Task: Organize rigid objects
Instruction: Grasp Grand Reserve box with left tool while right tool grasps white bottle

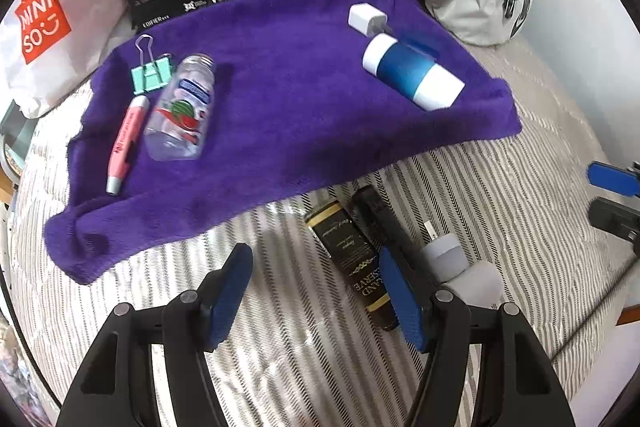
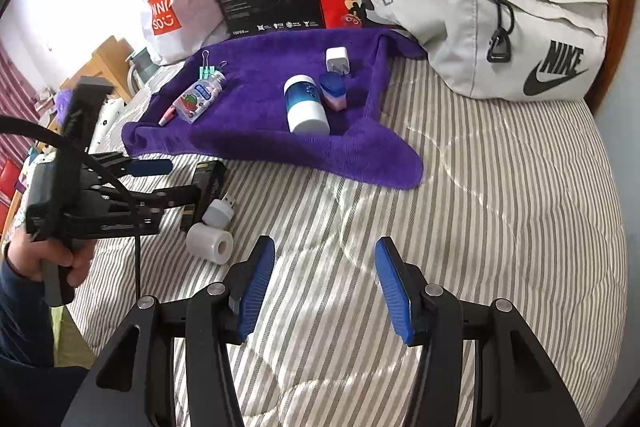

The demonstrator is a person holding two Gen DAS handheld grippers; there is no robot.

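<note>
Purple towel (image 1: 280, 99) bearing small items, left gripper (image 1: 316, 291) spread low beside black box (image 1: 352, 251), right gripper (image 2: 324, 287) spread above striped bedding (image 2: 500, 207).

The purple towel (image 1: 280, 99) is plush, matt cloth; the striped bedcover (image 2: 500, 195) a woven fabric — faintly sheened. The clear bottle (image 1: 180, 111) is glossy plastic, the binder clip (image 1: 150, 75) painted metal — wire handles shiny.
</note>
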